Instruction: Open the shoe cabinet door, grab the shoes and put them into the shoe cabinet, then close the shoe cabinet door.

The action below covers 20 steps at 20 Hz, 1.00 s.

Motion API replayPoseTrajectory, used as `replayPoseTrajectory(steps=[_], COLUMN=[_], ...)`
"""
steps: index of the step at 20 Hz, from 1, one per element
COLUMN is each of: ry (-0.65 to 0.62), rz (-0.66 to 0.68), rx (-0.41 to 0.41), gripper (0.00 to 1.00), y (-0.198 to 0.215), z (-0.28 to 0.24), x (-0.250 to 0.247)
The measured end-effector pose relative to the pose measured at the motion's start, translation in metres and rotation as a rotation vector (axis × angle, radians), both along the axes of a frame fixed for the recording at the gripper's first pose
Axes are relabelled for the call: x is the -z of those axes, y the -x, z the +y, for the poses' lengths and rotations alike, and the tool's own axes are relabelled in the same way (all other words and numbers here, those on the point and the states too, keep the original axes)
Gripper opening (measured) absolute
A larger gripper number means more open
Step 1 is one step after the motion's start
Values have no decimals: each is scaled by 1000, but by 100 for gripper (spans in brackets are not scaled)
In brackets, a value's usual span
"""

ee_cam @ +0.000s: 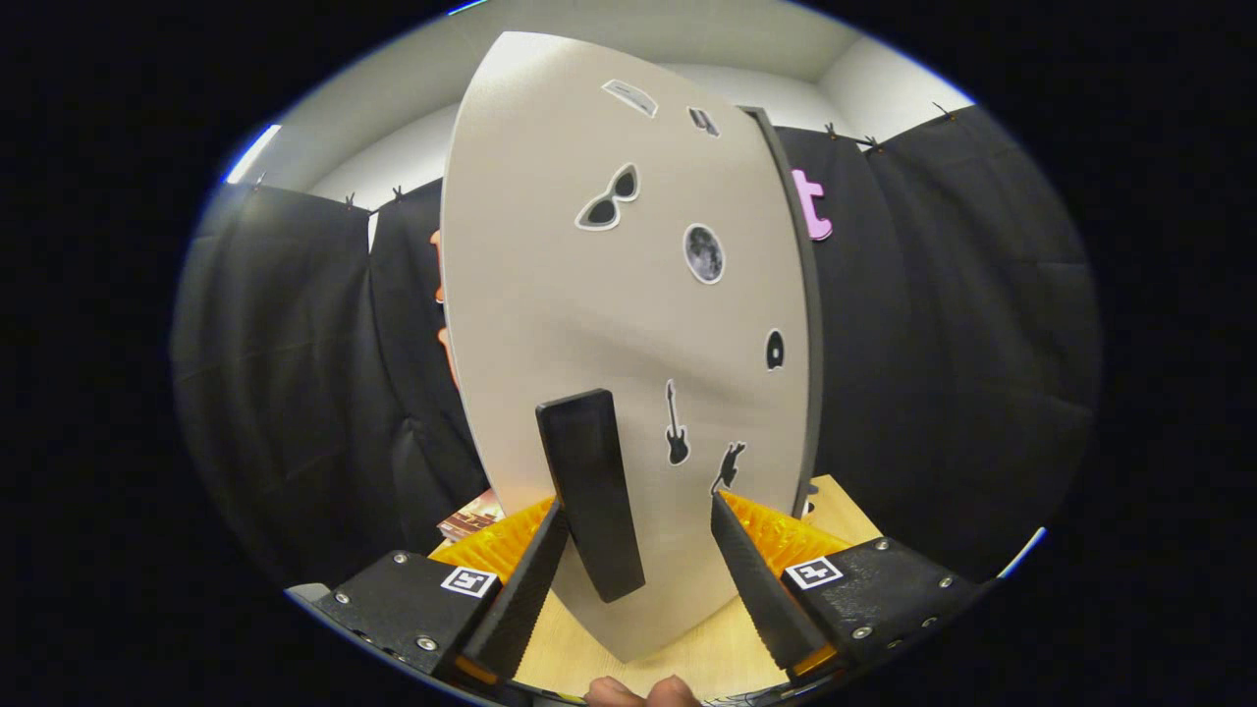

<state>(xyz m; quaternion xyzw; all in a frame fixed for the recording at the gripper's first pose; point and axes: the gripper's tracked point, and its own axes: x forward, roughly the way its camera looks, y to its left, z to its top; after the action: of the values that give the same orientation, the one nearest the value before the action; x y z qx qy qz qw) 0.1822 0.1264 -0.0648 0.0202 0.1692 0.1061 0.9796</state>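
The gripper point(638, 535) is wide open and grips nothing, its two fingers standing apart on either side of the dark handle point(591, 491) of the shoe cabinet door point(609, 324), the left finger close beside the handle and the right one well clear of it. The pale door rises toward twelve o'clock beyond the fingers, dotted with small stickers, among them sunglasses point(609, 199) and a moon point(704, 253). A wooden table point(687, 658) lies beneath, with fingertips point(643, 691) of a hand at six o'clock.
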Motion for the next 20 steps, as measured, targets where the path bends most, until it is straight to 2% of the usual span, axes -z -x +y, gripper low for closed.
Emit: replayPoseTrajectory(steps=[4, 9, 14, 20], ry=[-15, -31, -5, 8], rz=[27, 23, -4, -21], rx=[-55, -98, -119, -110], gripper=[92, 92, 92, 92], y=[-30, -57, -85, -98], z=[34, 50, 70, 83], x=[17, 22, 21, 22])
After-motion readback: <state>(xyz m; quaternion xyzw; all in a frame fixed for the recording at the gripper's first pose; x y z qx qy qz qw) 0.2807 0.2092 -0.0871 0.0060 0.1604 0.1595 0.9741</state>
